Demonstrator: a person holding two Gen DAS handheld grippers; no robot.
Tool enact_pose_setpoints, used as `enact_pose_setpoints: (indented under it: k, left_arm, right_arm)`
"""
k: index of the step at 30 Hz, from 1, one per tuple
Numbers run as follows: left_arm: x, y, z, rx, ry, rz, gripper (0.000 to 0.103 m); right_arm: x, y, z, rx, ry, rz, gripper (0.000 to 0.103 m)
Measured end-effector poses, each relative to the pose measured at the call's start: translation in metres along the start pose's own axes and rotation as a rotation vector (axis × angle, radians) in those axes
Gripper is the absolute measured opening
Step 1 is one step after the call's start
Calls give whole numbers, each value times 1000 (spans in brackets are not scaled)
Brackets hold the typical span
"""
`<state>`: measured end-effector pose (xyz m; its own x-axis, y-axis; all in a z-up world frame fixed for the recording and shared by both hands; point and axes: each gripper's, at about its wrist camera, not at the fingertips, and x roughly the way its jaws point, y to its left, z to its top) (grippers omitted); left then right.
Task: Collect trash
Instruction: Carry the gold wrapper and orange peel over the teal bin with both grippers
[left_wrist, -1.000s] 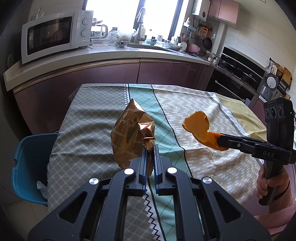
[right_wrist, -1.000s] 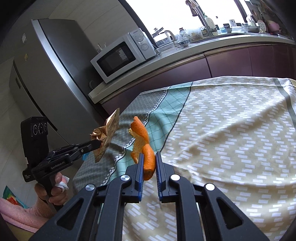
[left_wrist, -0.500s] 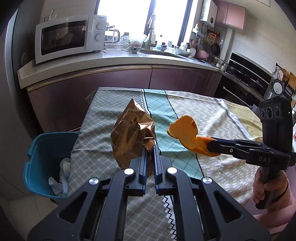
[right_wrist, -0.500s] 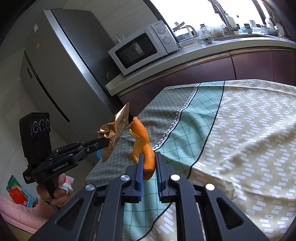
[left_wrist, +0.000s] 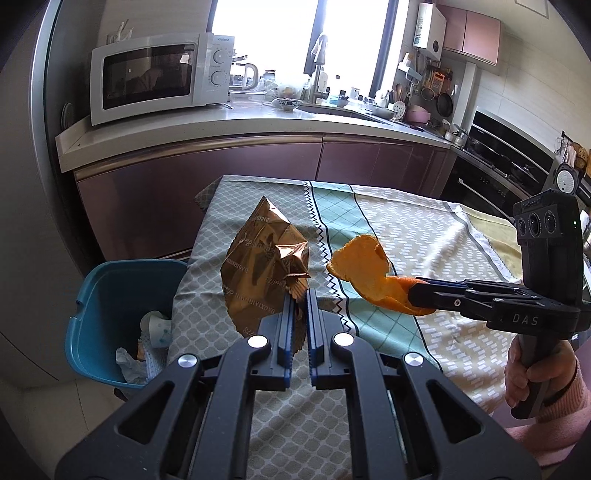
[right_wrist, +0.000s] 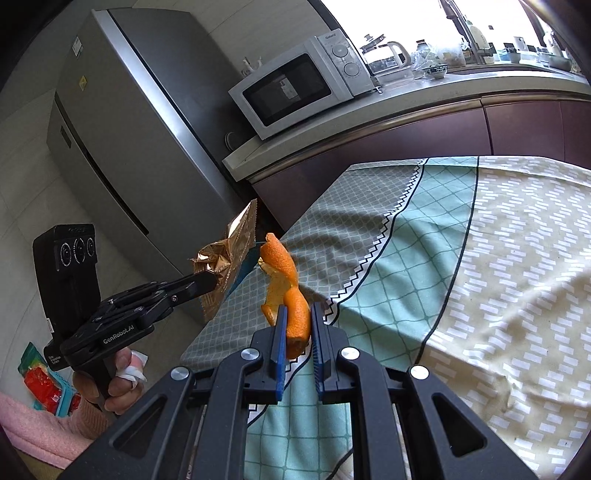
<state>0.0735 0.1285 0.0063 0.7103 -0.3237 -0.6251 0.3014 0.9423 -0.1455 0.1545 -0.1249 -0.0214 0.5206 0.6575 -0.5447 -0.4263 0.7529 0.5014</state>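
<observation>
Orange peel (right_wrist: 290, 295) clamped in right gripper (right_wrist: 297, 314); left gripper (left_wrist: 301, 295) grips gold wrapper (left_wrist: 264, 266), blue bin (left_wrist: 110, 291) beside table (left_wrist: 424, 229).

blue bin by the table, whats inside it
Inside the blue bin: a paper cup and crumpled white wrappers. The tablecloth hides its right side.

A white microwave (left_wrist: 155, 79) sits on the pale counter (left_wrist: 221, 125) beside a grey fridge (right_wrist: 122, 122); a patterned tablecloth (right_wrist: 498, 258) covers the table, and a kettle (left_wrist: 247, 75) stands nearby
</observation>
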Motion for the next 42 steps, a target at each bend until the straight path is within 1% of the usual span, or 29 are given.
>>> enact_pose_setpoints:
  k: [22,42]
  left_arm:
    - [-24,43,-8,-41,-24,79,7]
    - [-36,67,-10,-58,-41,137,7]
  right_arm:
    - [34,31,13,-50,43,70,11]
    - [55,56,24,-88,66,92,11]
